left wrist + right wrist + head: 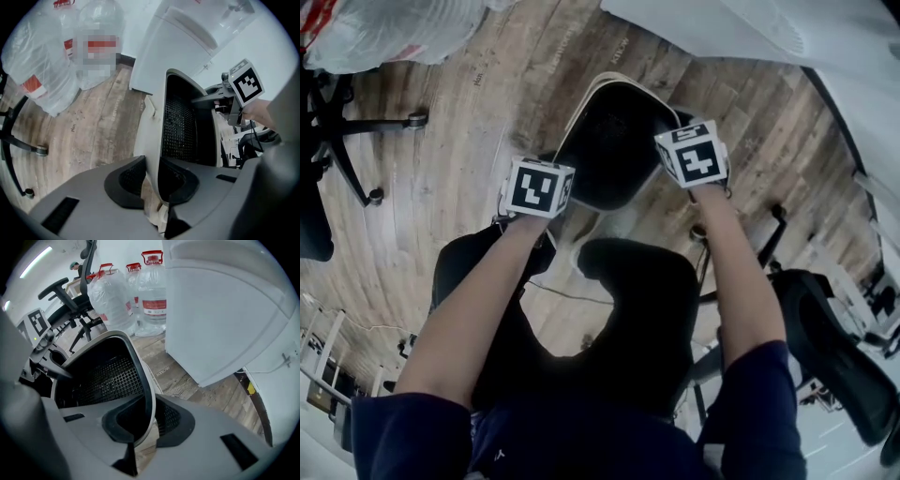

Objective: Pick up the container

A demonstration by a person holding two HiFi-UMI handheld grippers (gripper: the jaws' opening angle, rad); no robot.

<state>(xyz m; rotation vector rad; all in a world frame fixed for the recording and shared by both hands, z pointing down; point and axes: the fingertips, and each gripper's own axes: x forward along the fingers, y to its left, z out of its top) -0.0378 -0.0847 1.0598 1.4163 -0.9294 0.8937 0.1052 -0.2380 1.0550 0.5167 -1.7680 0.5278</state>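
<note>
Progress | my left gripper [151, 182] and right gripper [140, 422] each clamp the white-rimmed black mesh container [614, 141] by opposite walls | remaining: raise it clear

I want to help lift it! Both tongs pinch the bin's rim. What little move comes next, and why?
Likely raise both together, level and straight up: the left tongs and right tongs each pinch opposite sides of the container rim, so one rising faster could tip it.
</note>
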